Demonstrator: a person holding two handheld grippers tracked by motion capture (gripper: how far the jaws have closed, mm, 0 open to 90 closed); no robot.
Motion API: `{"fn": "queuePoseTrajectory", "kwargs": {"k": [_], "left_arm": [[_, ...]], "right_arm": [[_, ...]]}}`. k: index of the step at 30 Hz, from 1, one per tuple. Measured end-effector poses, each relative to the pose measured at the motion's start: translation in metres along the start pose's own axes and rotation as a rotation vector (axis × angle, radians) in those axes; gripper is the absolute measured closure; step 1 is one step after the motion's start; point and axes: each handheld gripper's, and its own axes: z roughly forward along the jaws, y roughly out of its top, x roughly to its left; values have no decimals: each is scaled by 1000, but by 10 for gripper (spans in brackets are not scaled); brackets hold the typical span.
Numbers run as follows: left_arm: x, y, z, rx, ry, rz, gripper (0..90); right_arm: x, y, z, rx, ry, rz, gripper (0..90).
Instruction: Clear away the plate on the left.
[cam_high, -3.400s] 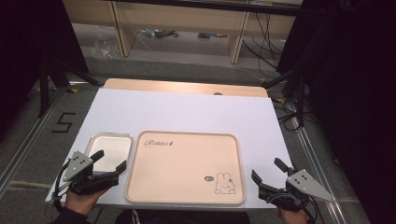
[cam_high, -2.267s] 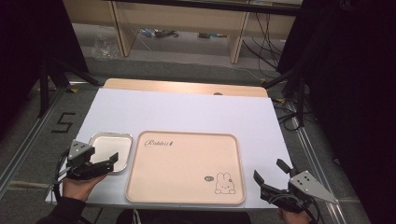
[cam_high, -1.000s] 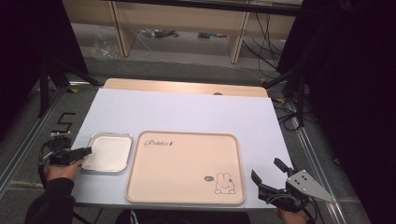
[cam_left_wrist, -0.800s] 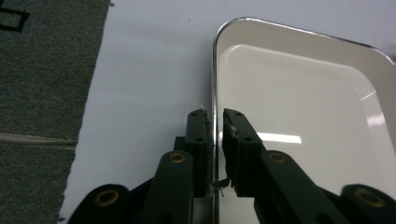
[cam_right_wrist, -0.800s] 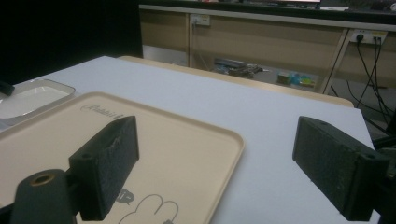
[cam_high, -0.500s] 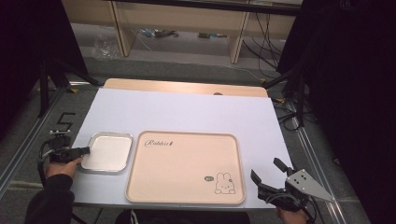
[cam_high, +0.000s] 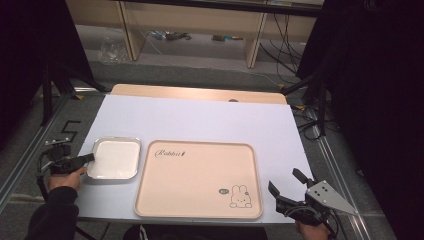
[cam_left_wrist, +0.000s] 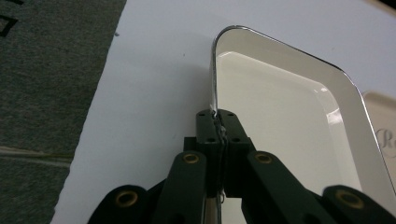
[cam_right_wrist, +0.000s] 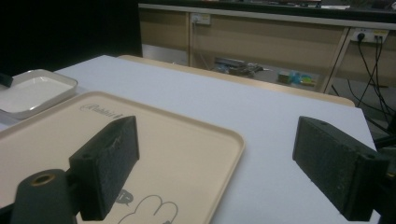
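High view: one small white dish (cam_high: 115, 158) sits on the desk (cam_high: 210, 120), just left of one large beige tray (cam_high: 197, 180). Left tool (cam_high: 86, 159) has just been closing and now pinches the dish's left rim. Right tool (cam_high: 289, 187) hovers off the tray's right corner.

Left gripper view: the thin metal rim (cam_left_wrist: 215, 100) is clamped between the pads. Looks stiff, light and glossy, probably slippery; the rim is the place to hold.

Right gripper view: right tool (cam_right_wrist: 215, 163) gapes wide, nothing between.
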Motion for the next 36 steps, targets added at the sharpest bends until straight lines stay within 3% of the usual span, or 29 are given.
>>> {"fn": "queuePoseTrajectory", "kwargs": {"k": [6,9,10,13,16,18,27,36], "left_arm": [[-6,2,-11,-46,-36,-31,881],[-12,1,-13,-44,-45,-19,881],[-14,1,-12,-48,-51,-16,881],[-17,0,-13,-47,-71,-16,881],[-20,-1,-14,-49,-102,-13,881],[-23,-2,-15,-47,-142,-35,881],[-48,-6,-13,-14,-196,31,881],[-89,-18,-4,54,-246,119,881]], "right_arm": [[-1,0,2,-17,1,4,152],[0,1,-1,8,-7,0,151],[0,0,2,-26,1,7,152],[0,0,1,-18,4,15,151],[-1,-1,2,-22,3,10,152],[-1,0,2,-27,0,10,152],[-2,0,2,-9,-4,6,152],[-2,0,0,-12,-6,5,151]]}}
